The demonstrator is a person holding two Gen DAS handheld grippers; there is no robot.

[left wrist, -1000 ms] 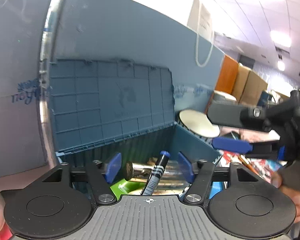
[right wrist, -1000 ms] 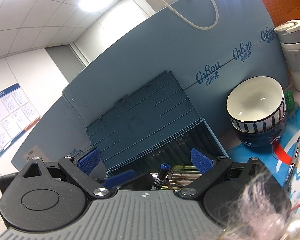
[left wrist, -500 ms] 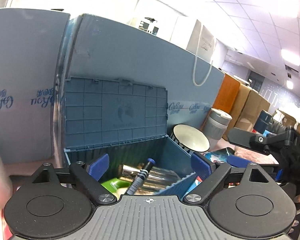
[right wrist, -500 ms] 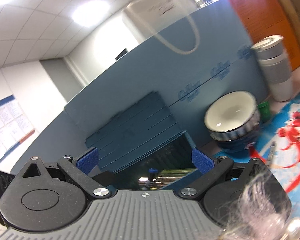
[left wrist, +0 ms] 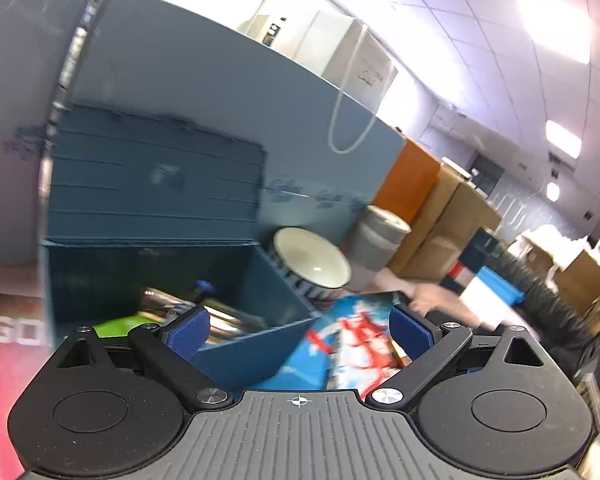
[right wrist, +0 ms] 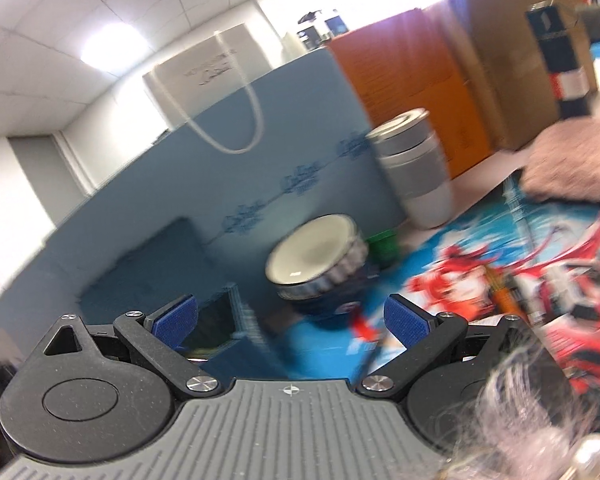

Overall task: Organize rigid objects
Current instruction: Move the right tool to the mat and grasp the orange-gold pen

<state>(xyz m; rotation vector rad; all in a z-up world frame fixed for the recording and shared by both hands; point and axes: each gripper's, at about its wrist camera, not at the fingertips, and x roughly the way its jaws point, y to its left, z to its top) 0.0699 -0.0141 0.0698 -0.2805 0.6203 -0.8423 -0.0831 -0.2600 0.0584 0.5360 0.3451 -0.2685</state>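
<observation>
Inside crate (left wrist: 236, 356), pen (left wrist: 202, 290) tilted upright

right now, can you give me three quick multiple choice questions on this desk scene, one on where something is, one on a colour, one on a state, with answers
1. Where does the blue-capped marker lie?
A. inside the open blue storage box
B. on the printed desk mat
C. in the white-lined bowl

2. What colour is the small container just behind the bowl?
A. yellow
B. green
C. pink

3. How do the left gripper jaws stand?
A. clamped on the marker
B. wide open with nothing between the pads
C. shut tight on nothing

Answers:
1. A, its blue cap shows among the shiny items inside the box in the left wrist view.
2. B, the right wrist view shows a green shape between the bowl and the grey tumbler.
3. B, the jaws have just been opening, and the blue pads stand far apart with only box and mat beyond.
</observation>
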